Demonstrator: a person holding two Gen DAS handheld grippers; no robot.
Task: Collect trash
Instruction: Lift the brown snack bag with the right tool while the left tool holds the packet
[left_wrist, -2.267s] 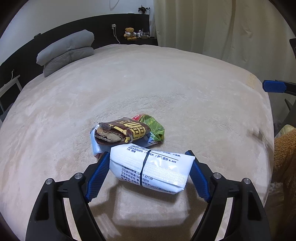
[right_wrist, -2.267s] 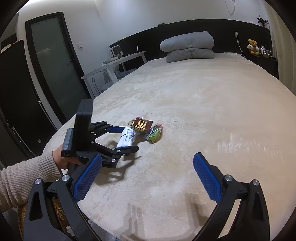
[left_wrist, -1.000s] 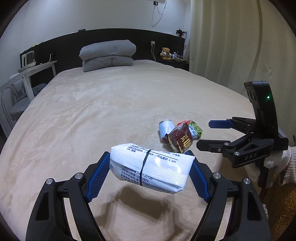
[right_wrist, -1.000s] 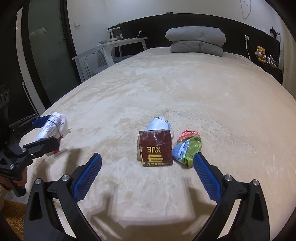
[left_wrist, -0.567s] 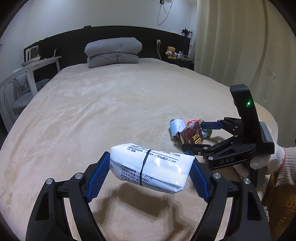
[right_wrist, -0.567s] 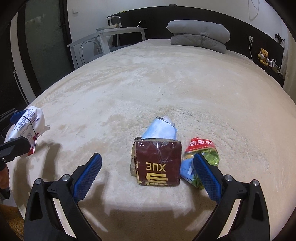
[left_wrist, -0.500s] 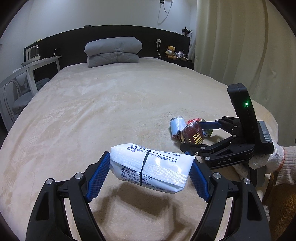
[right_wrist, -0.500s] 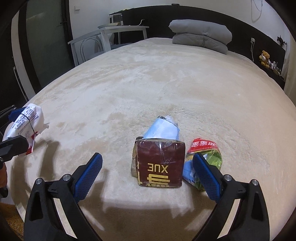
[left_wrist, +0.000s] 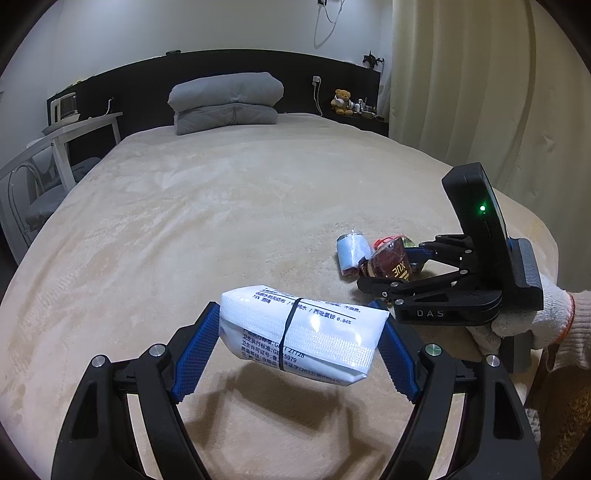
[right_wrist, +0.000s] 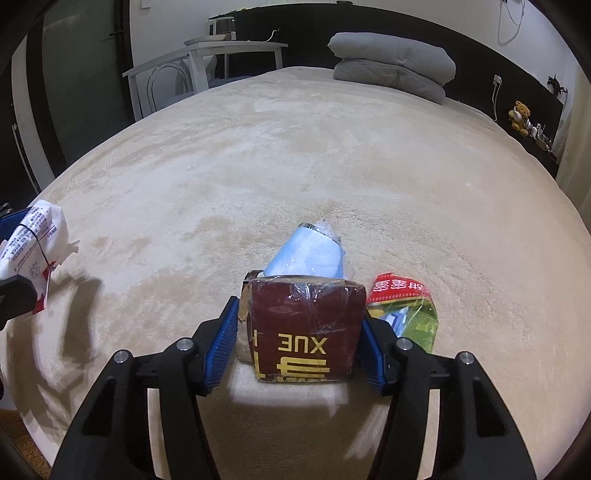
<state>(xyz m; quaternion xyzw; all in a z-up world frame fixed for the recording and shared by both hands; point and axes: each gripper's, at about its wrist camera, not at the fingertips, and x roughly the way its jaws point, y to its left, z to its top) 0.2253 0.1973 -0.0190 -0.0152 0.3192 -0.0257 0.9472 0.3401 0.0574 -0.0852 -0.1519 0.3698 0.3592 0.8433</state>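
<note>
On the bed the left hand-held gripper clamps a white pack by its ends, lifted clear. The right hand-held gripper pinches a maroon wrapper at its sides — light, crinkly, likely slippery — beside the blue and green wrappers.

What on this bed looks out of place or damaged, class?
Three crumpled wrappers litter the beige bed cover: a dark red packet with a torn corner, gripped by the right claw, a pale blue one and a red-green one. The left claw holds a white pack.
</note>
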